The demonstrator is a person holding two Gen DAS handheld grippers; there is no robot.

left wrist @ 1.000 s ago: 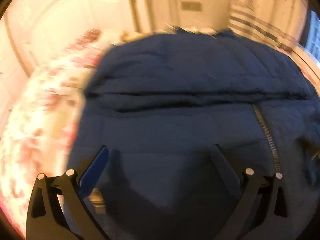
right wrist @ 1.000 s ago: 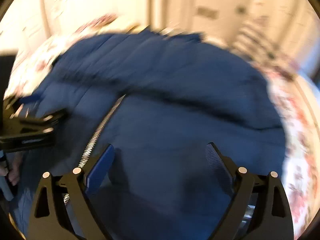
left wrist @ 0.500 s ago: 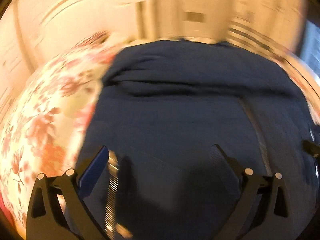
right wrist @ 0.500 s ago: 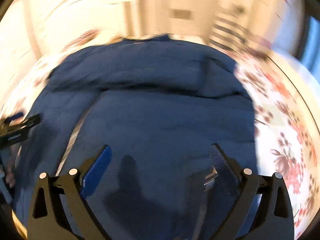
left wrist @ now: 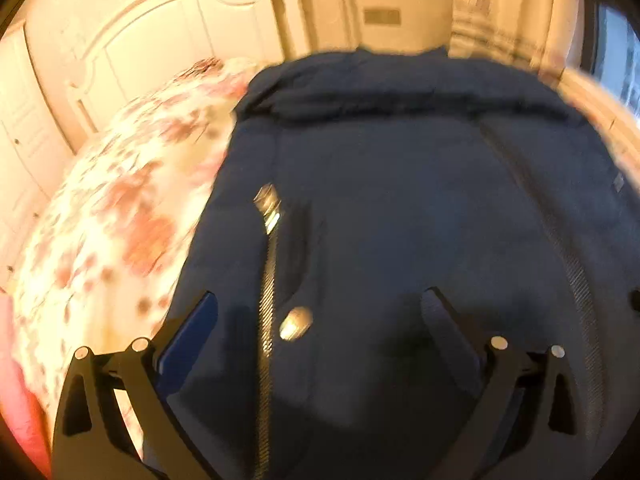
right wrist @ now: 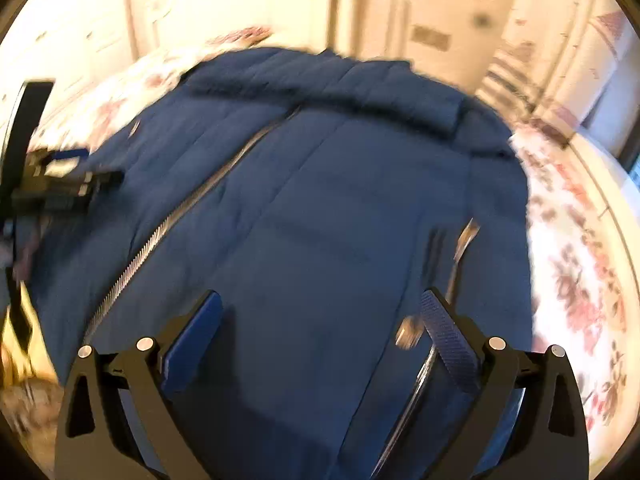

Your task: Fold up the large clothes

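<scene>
Dark blue quilted zip-front jacket spread flat on floral-print bedsheet. Right gripper opening, nothing between jaws; left gripper released, empty. Risk: pads catching metal side zipper, snagging, skewing fold.

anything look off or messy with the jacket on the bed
Nothing stands out. The dark blue quilted jacket lies spread flat on the floral bedsheet, its silver front zipper closed, with no tears or spills visible. Motion blur hides fine detail.
</scene>
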